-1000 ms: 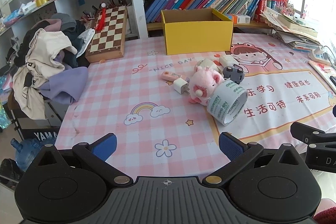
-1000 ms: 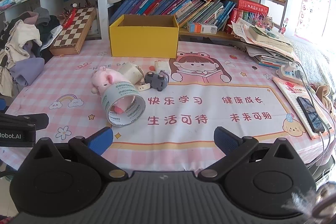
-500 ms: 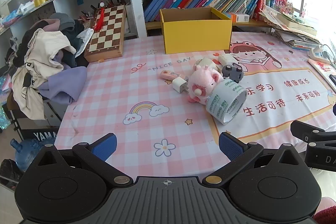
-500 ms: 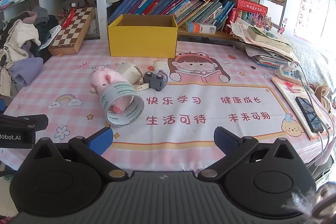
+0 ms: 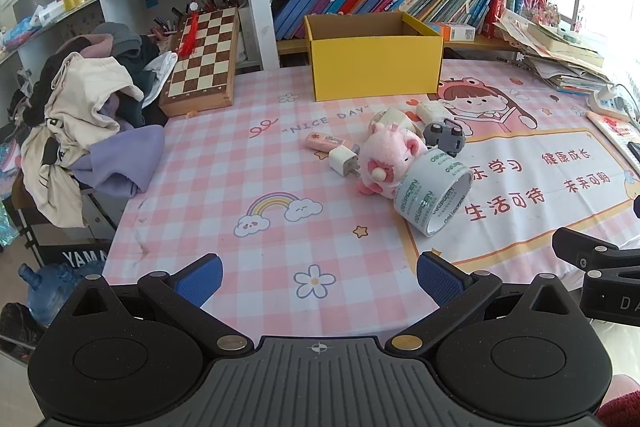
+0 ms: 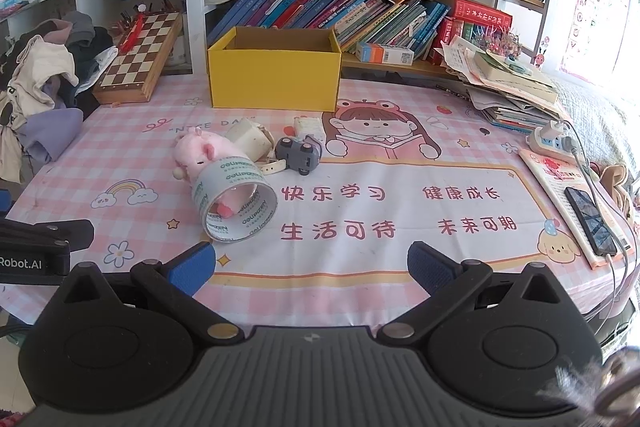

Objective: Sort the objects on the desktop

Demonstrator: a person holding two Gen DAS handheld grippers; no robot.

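A cluttered bookshelf backs a table (image 5: 224, 163) spread with a pink checked cloth, and a yellow box (image 5: 376, 67) stands open at the far side, just before the shelf. All the loose things lie in one small heap a little in front of that box: a roll of tape (image 5: 434, 199) on its edge nearest the camera, a pink plush toy (image 5: 386, 157) leaning against it, a white charger plug (image 5: 343, 161) and a pink eraser (image 5: 322, 141) on the box's left side of the heap, a grey toy car (image 6: 298, 153) behind.

The left tool (image 5: 318, 277) and the right tool (image 6: 310, 265) both hang well short of the heap, each with its fingers spread wide and nothing between them.

The tape roll looks stiff and light but likely to roll; pinching across its wall, one finger inside the hole, seems safest. The plush is soft and forgiving, so a squeeze on its body should hold.
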